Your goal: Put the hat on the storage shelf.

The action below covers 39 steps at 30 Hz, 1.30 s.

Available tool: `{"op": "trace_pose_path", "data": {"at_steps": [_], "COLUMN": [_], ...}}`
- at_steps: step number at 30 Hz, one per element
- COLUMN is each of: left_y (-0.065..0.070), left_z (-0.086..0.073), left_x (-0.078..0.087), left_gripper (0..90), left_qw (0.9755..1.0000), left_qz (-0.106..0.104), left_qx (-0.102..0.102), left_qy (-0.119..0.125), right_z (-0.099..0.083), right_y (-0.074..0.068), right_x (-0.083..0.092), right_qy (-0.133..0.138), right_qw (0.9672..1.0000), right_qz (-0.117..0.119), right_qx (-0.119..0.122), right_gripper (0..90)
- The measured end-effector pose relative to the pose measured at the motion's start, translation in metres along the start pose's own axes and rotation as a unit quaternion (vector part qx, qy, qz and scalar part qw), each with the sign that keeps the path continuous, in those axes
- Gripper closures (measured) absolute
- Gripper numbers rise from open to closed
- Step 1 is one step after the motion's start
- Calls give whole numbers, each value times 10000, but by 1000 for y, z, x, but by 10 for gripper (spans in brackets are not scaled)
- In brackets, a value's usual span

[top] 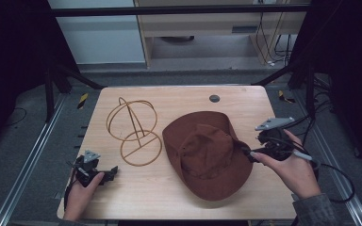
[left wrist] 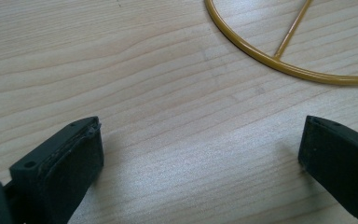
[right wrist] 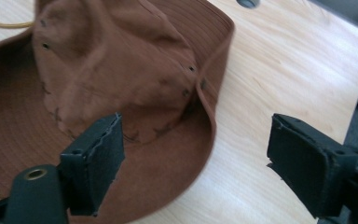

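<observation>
The brown hat point(top: 206, 153) lies crown-up on the counter point(top: 179, 197), just left of the empty, wide-open right gripper point(top: 249, 154), well apart from the open left gripper point(top: 112, 172).

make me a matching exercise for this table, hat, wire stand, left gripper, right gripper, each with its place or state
Things:
1. hat
2. wire stand
3. left gripper
4. right gripper

Places or states:
A. open, low over bare wood at the near left corner
B. gold, stands upright left of centre
C. brown, lies crown up right of centre
D. open, at the hat's right brim, nothing between its jaws

Pairs: 1-C, 2-B, 3-A, 4-D
</observation>
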<state>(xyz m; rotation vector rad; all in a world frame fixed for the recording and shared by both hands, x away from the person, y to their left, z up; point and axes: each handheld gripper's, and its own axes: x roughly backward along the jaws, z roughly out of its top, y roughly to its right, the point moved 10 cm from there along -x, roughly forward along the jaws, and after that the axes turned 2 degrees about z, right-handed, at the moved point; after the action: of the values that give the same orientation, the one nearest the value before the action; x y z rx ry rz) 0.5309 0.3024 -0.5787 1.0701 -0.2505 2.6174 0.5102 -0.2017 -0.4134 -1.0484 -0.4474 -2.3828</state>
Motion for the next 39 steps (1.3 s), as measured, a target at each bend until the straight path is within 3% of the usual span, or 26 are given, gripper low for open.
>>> {"op": "trace_pose_path", "data": {"at_steps": [7, 9, 11, 15, 28, 34, 39], "left_y": [0, 0, 0, 1, 1, 1, 1], "left_z": [0, 0, 0, 0, 0, 0, 0], "left_x": [0, 0, 0, 0, 0, 0, 0], "left_gripper": [0, 0, 0, 0, 0, 0, 0], "left_qw": [10000, 10000, 10000, 10000, 10000, 10000, 10000], "left_qz": [4, 4, 3, 2, 15, 9, 8], "left_qx": [12, 12, 13, 16, 33, 30, 33], "left_qy": [-1, -1, -1, 1, 10, 5, 7], "right_z": [20, 24, 26, 35, 57, 68, 72], "right_y": [-18, -24, -25, -35, -49, -59, -62], "right_x": [-14, -25, -28, -38, -57, -73, -82], "right_qy": [-154, -346, -415, -537, -715, -744, -771], "right_qw": [9991, 9979, 9976, 9959, 9928, 9906, 9904], "right_qz": [273, 438, 422, 647, 822, 1018, 1012], "right_qx": [294, 324, 358, 319, 501, 539, 543], "right_gripper": [173, 164, 166, 154, 166, 235, 269]}}
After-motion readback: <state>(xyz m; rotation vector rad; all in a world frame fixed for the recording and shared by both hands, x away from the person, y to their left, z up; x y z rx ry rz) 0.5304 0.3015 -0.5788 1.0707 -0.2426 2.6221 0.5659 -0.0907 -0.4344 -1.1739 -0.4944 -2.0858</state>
